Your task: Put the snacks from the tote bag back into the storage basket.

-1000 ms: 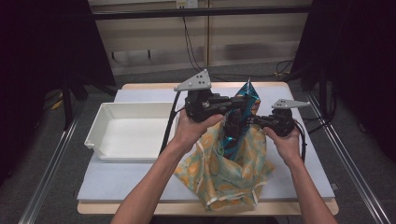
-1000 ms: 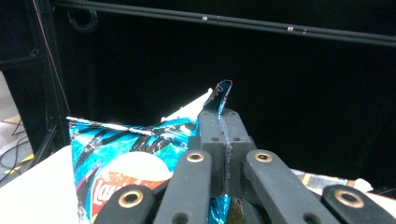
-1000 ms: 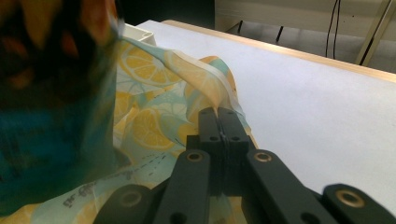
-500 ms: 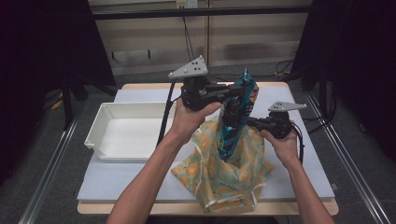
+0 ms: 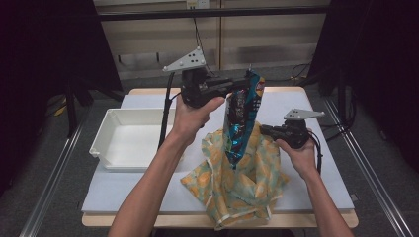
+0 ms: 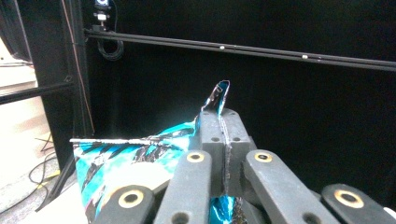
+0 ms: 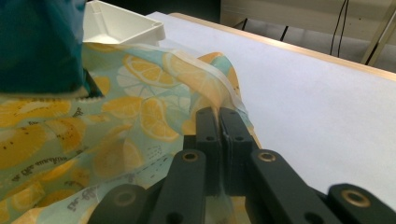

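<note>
Left claw [image 5: 245, 80] is clamped on the top corner of the snack bag [image 5: 240, 121], holding it up high. The bag hangs straight down below the jaws, its bottom end still inside the mouth of the fruit-print tote [image 5: 237, 185] on the table [image 5: 316, 106]. Right claw [image 5: 263, 129] is pinched on the tote's rim just to the right of the hanging bag; its jaws have just been easing apart a little, fabric still between them.

Risks as I see them:
- Left grip is only on a thin foil edge. Bag could slip or tear out of the jaws and drop back into the tote.
- If the right claw lets go early, the tote may ride up with the bag instead of staying down.
- White bin [image 5: 129, 140] sits out to the left, beyond the left hand; a swinging bag could clip its wall on the way over.

View differences:
- Left gripper view: jaws together on the crimped foil, a sliver of bag [image 6: 217, 95] poking past the tips. High view can't resolve that.
- Right gripper view: tote hem [image 7: 219, 88] running into the closed jaws, bag's bottom corner [image 7: 42, 46] up-left of them.
- High view alone gives the layout: bag, tote, bin.
</note>
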`<state>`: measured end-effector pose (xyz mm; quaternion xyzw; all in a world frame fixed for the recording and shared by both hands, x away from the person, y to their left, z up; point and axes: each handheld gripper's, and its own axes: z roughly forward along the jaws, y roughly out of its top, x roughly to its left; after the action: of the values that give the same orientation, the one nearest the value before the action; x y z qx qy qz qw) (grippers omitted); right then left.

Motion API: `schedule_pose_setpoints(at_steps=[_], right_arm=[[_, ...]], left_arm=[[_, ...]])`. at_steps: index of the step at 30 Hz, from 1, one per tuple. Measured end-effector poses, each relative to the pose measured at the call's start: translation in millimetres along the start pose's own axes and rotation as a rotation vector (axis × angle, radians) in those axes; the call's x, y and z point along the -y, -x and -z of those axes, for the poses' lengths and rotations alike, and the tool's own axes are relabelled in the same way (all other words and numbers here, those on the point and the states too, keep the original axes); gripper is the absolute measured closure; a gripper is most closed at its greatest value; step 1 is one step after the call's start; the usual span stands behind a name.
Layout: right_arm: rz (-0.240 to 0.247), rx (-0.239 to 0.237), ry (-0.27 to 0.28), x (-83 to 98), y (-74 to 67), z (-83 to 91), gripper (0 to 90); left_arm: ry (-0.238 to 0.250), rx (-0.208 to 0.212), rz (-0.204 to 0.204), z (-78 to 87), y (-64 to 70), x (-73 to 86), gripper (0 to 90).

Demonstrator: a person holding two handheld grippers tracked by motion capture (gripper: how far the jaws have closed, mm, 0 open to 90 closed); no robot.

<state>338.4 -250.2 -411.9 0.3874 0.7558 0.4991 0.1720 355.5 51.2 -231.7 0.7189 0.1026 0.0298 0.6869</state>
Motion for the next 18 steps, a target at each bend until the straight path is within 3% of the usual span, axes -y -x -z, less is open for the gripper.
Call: schedule_pose_setpoints(at_steps=[11, 18], right_arm=[[-0.030, 0.020, -0.004, 10.6, 6.2, 6.5, 85.1], [-0.022, 0.030, 0.001, 11.5, 3.8, 10.9, 75.5]], left_arm=[[0.028, -0.045, 0.000, 27.3, -4.2, -6.8, 90.0], [0.026, -0.083, 0.004, 45.8, -8.9, -2.8, 90.0]])
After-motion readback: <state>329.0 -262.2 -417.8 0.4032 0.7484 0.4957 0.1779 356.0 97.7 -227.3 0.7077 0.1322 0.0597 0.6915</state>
